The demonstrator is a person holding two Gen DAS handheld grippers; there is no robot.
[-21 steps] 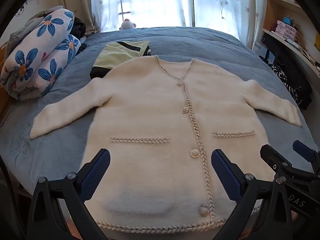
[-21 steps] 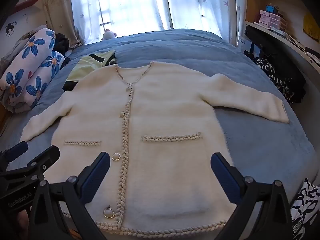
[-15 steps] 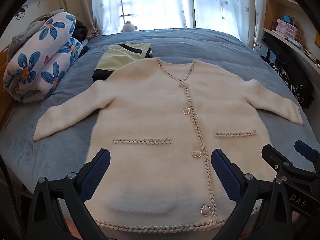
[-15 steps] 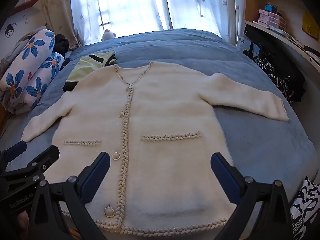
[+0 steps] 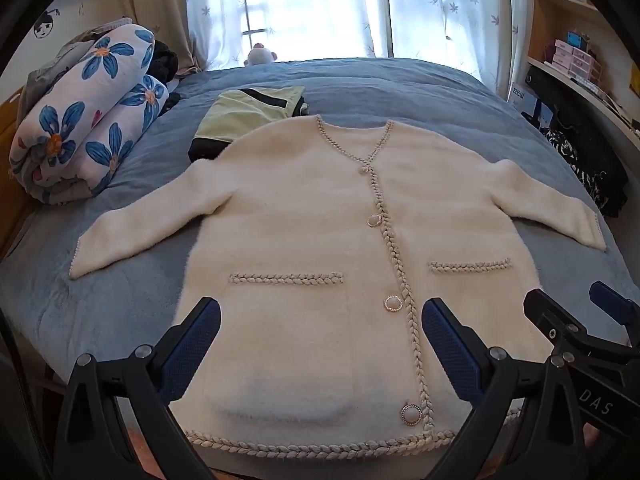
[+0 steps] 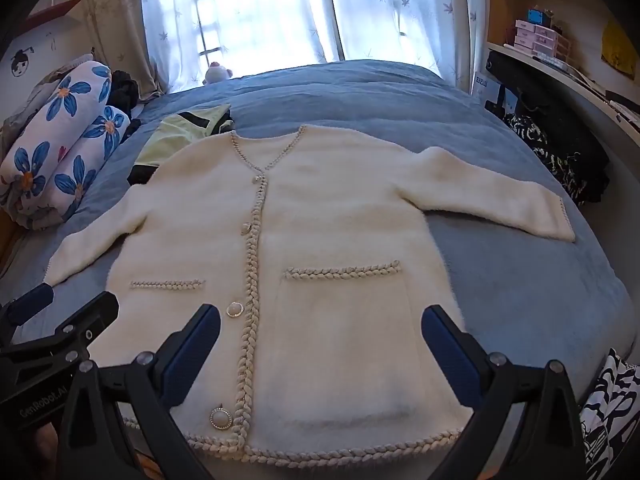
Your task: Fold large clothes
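Observation:
A cream fluffy cardigan [image 5: 304,216] with braided trim and pearl buttons lies flat, front up, on the blue bed [image 5: 400,92], both sleeves spread out. It also shows in the right wrist view [image 6: 332,216]. My left gripper [image 5: 320,336] is open and empty, hovering above the hem on the left pocket side. My right gripper [image 6: 320,336] is open and empty above the hem on the right pocket side. Each gripper shows at the edge of the other's view.
A folded pale green and black garment [image 5: 244,114] lies beyond the cardigan's left shoulder. A rolled floral quilt [image 5: 80,120] lies at the bed's left edge. A small plush toy [image 5: 260,55] sits by the window. Dark clothes [image 6: 560,148] hang off a desk on the right.
Both grippers have drifted slightly, so the cardigan sits a little further right in the left view. The cardigan itself has not moved and both grippers stay open.

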